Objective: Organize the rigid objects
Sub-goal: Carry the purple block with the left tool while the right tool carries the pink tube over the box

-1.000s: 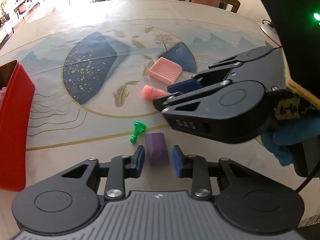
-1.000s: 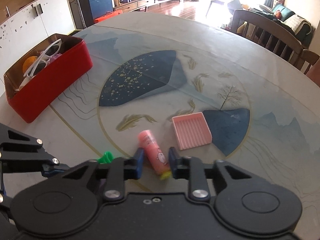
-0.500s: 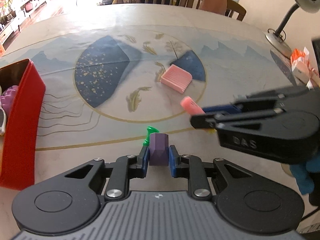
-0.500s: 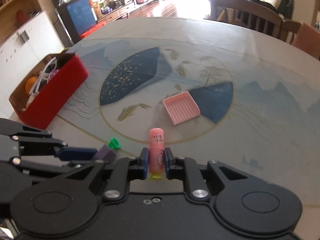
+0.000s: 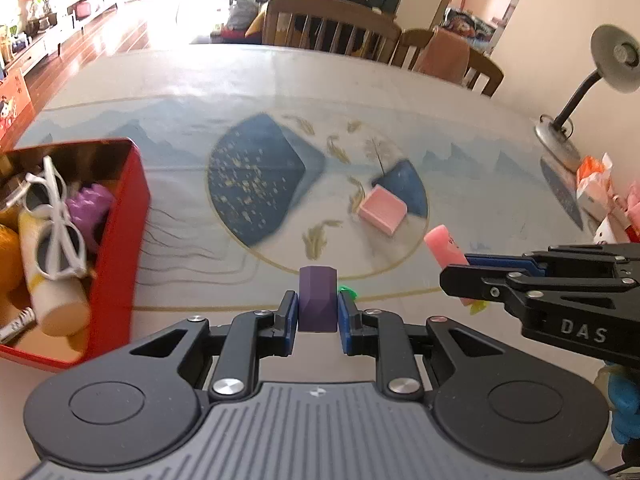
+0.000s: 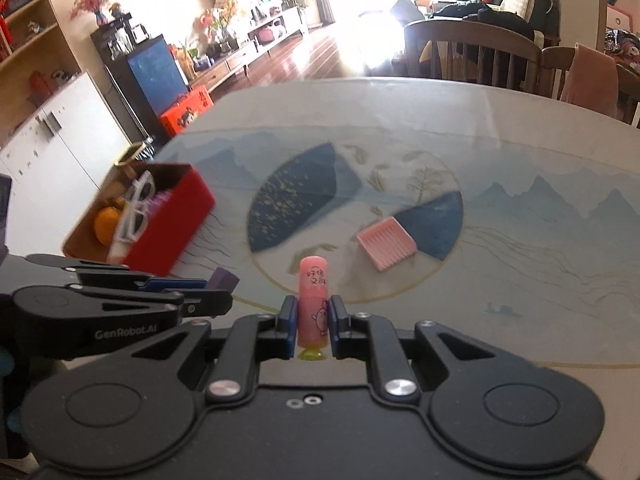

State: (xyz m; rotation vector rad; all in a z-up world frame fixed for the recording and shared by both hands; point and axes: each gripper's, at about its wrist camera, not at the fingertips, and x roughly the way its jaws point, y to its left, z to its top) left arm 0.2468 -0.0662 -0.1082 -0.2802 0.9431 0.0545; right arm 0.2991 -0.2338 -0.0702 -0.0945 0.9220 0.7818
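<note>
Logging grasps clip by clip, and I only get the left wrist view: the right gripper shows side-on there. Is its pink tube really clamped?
Observer: Yes. The right gripper has both blue pads pressed on the pink tube, clear of the table.
Operator: Anything printed on it?
Observer: Black handwritten characters near the top and a small cartoon figure lower down.
Operator: What is in the red box's far end?
Observer: An orange round thing lies in the red box, beside the white sunglasses.
</note>
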